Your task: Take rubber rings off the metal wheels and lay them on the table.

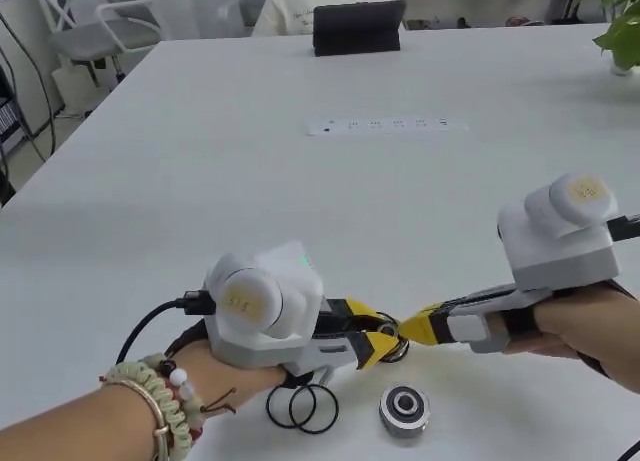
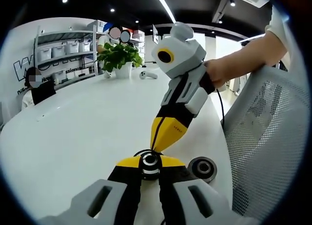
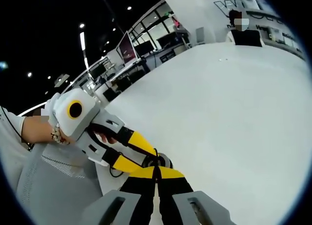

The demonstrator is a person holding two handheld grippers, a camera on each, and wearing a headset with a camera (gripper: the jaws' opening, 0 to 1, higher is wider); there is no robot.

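Loose rings (image 1: 301, 407) and a spare wheel (image 1: 404, 409) lay at the near edge of the worktop (image 1: 300, 201), just behind them the left tool (image 1: 380, 344) clamped a wheel (image 2: 149, 164) while the right tool (image 1: 408, 330), directly opposite, tips together, pinched its rubber ring (image 2: 139, 152), pull-off likely rightward.

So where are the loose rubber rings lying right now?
In the head view, two black rings lie overlapping on the table at its near edge, on the person's side of the left gripper, with a metal wheel lying flat to their right.
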